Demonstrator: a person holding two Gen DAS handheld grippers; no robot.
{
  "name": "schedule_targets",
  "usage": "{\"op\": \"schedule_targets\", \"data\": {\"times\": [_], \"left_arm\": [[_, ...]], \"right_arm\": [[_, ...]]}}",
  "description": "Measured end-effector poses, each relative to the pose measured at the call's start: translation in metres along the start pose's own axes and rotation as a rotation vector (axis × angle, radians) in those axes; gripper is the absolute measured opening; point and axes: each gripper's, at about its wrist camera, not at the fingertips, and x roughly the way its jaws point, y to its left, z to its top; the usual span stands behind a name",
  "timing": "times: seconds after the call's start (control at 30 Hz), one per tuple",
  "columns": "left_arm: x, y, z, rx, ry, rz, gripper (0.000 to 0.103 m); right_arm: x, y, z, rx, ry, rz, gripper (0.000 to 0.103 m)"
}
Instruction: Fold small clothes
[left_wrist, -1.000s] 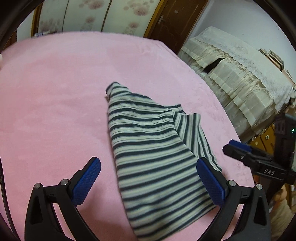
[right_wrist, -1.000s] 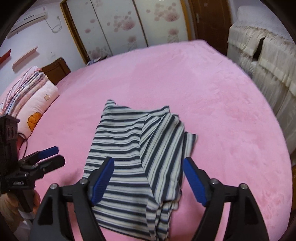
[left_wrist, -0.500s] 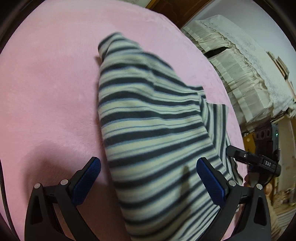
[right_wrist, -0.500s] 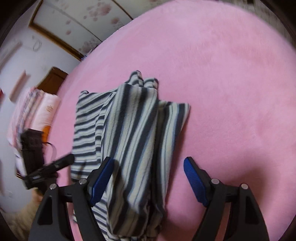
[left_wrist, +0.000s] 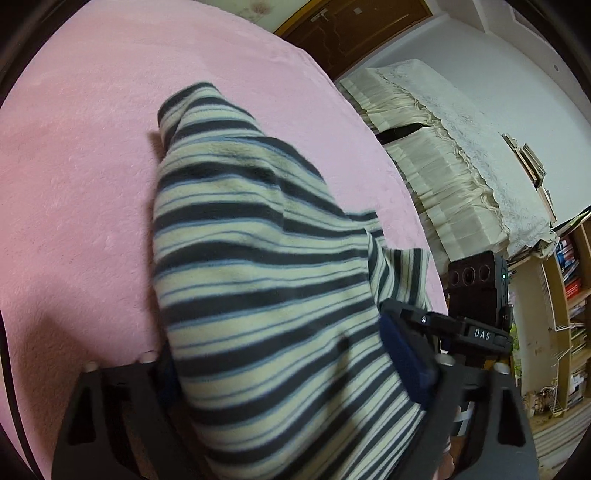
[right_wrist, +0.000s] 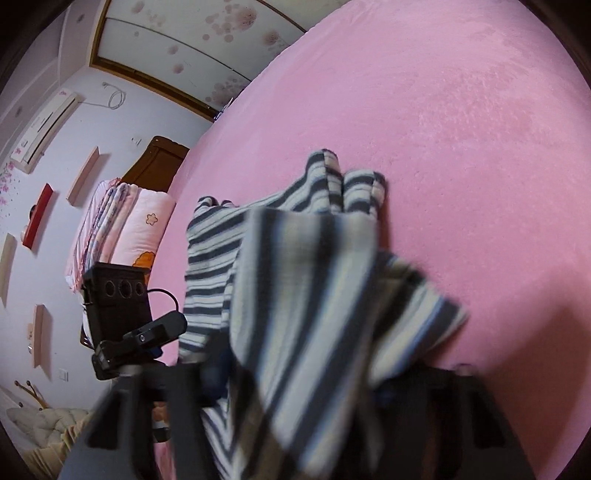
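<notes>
A striped garment (left_wrist: 258, 277) in dark grey and cream lies bunched on the pink bed (left_wrist: 74, 184). My left gripper (left_wrist: 284, 362) is low over its near end. Its jaws are closing, still wide, and the cloth fills the gap and covers the left pad. The right gripper's black body (left_wrist: 476, 332) shows at the garment's right edge. In the blurred right wrist view the garment (right_wrist: 295, 295) humps up between the closing jaws of my right gripper (right_wrist: 301, 380), and the cloth hides both pads. The left gripper's body (right_wrist: 147, 332) is at the left.
Pink bed (right_wrist: 461, 129) stretches far beyond the garment. Cream-draped furniture (left_wrist: 461, 166) and a bookshelf (left_wrist: 569, 295) stand off the bed's right side. Stacked pillows (right_wrist: 122, 229) lie at the bed's head, and a floral wardrobe (right_wrist: 192, 48) stands behind.
Both grippers have dropped onto the garment's near end. The cloth now rises between the fingers of each. The right jaws have narrowed clearly, the left ones a little.
</notes>
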Motion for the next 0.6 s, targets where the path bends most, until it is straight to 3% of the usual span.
{"op": "schedule_targets", "data": {"times": [0.03, 0.1, 0.2, 0.4, 0.6], "left_arm": [[0.001, 0.0, 0.001, -0.006, -0.009, 0.009, 0.07], [-0.002, 0.002, 0.001, -0.024, -0.023, 0.031, 0.047], [-0.005, 0.004, 0.0, -0.033, -0.04, 0.075, 0.03], [-0.03, -0.048, -0.009, 0.123, -0.12, 0.198, 0.022], [-0.088, -0.1, -0.02, 0.188, -0.201, 0.206, 0.022]], "right_arm": [[-0.002, 0.0, -0.001, -0.006, -0.008, -0.003, 0.037], [-0.005, 0.006, -0.004, -0.038, -0.032, -0.028, 0.033], [-0.008, 0.017, -0.008, -0.073, -0.066, -0.074, 0.03], [-0.025, 0.058, -0.018, -0.182, -0.143, -0.199, 0.026], [-0.072, 0.117, -0.041, -0.245, -0.244, -0.215, 0.025]]}}
